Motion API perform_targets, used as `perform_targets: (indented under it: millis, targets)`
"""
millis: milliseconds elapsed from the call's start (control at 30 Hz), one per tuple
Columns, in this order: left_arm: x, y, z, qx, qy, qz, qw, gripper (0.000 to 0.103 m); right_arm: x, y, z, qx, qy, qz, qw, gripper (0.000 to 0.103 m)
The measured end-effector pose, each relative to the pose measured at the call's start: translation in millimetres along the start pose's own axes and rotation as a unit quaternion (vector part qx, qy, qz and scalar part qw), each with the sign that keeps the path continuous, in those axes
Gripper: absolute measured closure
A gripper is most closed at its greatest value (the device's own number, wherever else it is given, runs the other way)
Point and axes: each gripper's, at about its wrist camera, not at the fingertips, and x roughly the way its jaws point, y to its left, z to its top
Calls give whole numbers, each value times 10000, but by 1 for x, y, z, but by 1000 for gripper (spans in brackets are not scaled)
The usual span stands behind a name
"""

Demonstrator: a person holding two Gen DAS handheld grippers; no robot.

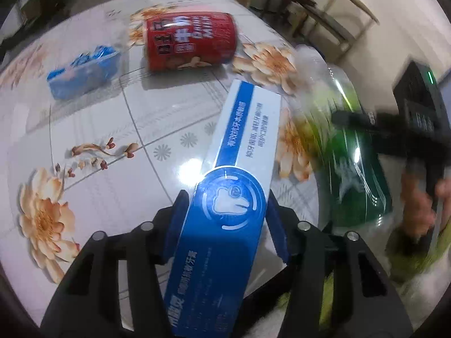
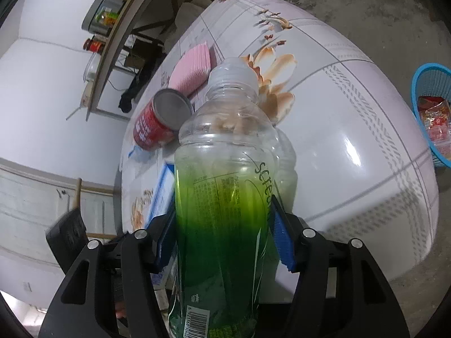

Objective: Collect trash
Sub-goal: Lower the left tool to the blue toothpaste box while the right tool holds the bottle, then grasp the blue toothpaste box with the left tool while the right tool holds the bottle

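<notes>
A long blue-and-white toothpaste box (image 1: 251, 129) lies lengthwise between the blue pads of my left gripper (image 1: 228, 208), which press on both of its sides above the flowered table (image 1: 112, 183). My right gripper (image 2: 222, 225) is shut on a clear plastic bottle with a green label (image 2: 225, 155), held neck away from me, without a cap. In the left wrist view the same bottle (image 1: 352, 155) shows blurred at the right. A red can (image 1: 191, 42) lies on its side further back, with a blue packet (image 1: 81, 73) to its left.
A blue plastic basket (image 2: 434, 112) holding wrappers stands on the floor past the table's right edge. A pink ribbed pad (image 2: 194, 67) lies on the table behind the red can (image 2: 155, 126). A wooden shelf frame and a white wall are at the left.
</notes>
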Motion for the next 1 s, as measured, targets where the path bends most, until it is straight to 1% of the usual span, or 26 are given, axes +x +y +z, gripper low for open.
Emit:
perform_targets:
  millis: [67,100,167,233,267,300,333,367,433,467,567,600,667,700,733,767,867,1000]
  targets:
    - [0,7,5,-433,-69,-167,9989,53,-5,1,-3,-106,2,-170,9998,45]
    - [-1,11,8,-730,-139,-237,9970,53,-7,2,-5,-175,-3,-280,9995,45]
    - [0,12,13,-1126,-250,-330,9928,54,-10,7,-6,-301,-29,-520,9982,45]
    - [3,8,17,-1264,-276,-384,9909,50,-10,12,-5,-411,-49,-734,9964,44]
    - [5,4,19,-1250,-290,-407,9909,48,-11,12,-5,-468,-56,-811,9956,44]
    - [4,-1,20,-1198,-320,-462,9912,42,-11,14,-4,-501,-59,-863,9950,44]
    - [3,-4,20,-1138,-350,-452,9919,38,-11,15,-4,-535,-66,-929,9942,42]
    - [1,-8,19,-1023,-397,-353,9933,37,-11,16,-4,-597,-93,-1029,9929,42]
    - [0,-17,19,-768,-450,-143,9959,36,-10,20,-4,-711,-159,-1219,9899,38]
    - [0,-20,19,-641,-447,-44,9969,36,-9,20,-3,-747,-180,-1262,9890,37]
    - [4,-20,15,-478,-328,153,9982,36,-7,21,-5,-827,-265,-1375,9867,37]
    - [7,-21,15,-446,-318,210,9983,36,-7,23,-5,-886,-334,-1473,9846,37]
    - [7,-25,12,-257,-389,478,9978,36,-4,27,-5,-990,-410,-1630,9808,37]
    - [14,-28,15,-180,-404,556,9975,36,-4,27,-5,-1026,-430,-1679,9795,37]
    - [16,-30,16,-115,-411,611,9972,36,-3,28,-5,-1059,-425,-1704,9788,42]
    - [22,-34,20,-63,-402,663,9970,36,-3,28,-5,-1082,-429,-1741,9778,42]
    - [21,-32,17,4,-396,748,9964,37,-4,29,-5,-1139,-445,-1849,9751,42]
    - [19,-33,15,78,-404,786,9961,37,-5,27,-4,-1117,-408,-1820,9761,42]
